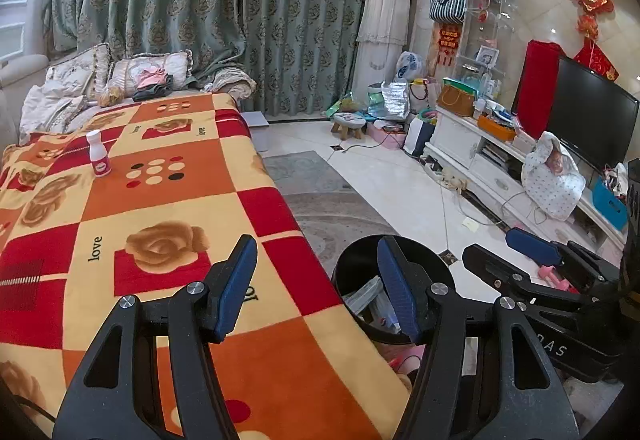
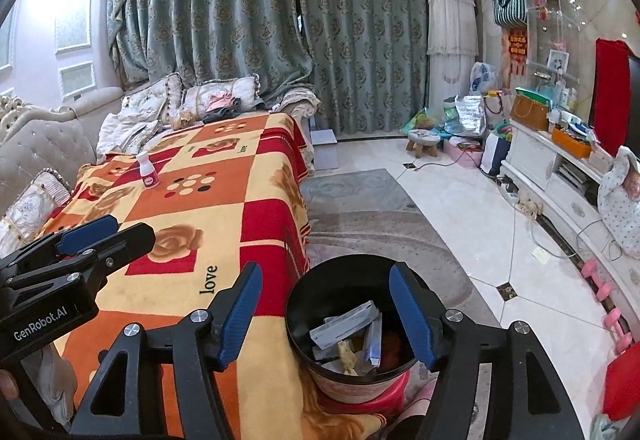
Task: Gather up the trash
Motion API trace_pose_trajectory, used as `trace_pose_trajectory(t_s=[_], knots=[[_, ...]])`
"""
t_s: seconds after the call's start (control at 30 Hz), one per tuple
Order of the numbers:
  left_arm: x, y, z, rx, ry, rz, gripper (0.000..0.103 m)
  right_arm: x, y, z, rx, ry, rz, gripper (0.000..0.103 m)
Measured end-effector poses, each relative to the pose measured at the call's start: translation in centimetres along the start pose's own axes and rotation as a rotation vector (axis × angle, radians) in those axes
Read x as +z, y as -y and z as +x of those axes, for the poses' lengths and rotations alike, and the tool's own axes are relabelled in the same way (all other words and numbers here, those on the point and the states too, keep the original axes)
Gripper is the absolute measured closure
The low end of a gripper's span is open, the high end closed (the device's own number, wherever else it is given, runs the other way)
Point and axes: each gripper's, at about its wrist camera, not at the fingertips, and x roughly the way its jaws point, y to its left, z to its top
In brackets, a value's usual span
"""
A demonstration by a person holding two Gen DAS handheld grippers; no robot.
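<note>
Black trash bin [image 2: 352, 324], holding paper and packaging scraps, stands on the floor just beside the blanket-covered table [image 2: 208, 240]. Right gripper [image 2: 326, 314] hovers above the bin, jaws apart and empty. Left gripper [image 1: 316, 288], jaws apart and empty, over the table's edge beside the bin. White bottle [image 2: 147, 170] upright on the table, well away from the bin

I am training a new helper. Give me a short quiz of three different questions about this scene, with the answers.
1. True or false: the small white bottle lies inside the black bin.
2. Multiple choice: the bin stands A) on the blanket, B) beside the blanket's edge, C) on the TV cabinet.
3. What do the right tongs hold?

Key:
1. False; it stands upright on the blanket.
2. B.
3. Nothing; both the right and the left tongs are open and empty.
</note>
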Motion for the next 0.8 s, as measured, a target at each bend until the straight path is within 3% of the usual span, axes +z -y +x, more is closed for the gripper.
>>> trace_pose_trajectory(t_s=[0.8], knots=[[0.07, 0.53, 0.14, -0.012, -0.009, -0.01, 0.041, -0.3, 0.34, -0.07, -0.007, -0.013, -0.005, 0.036]])
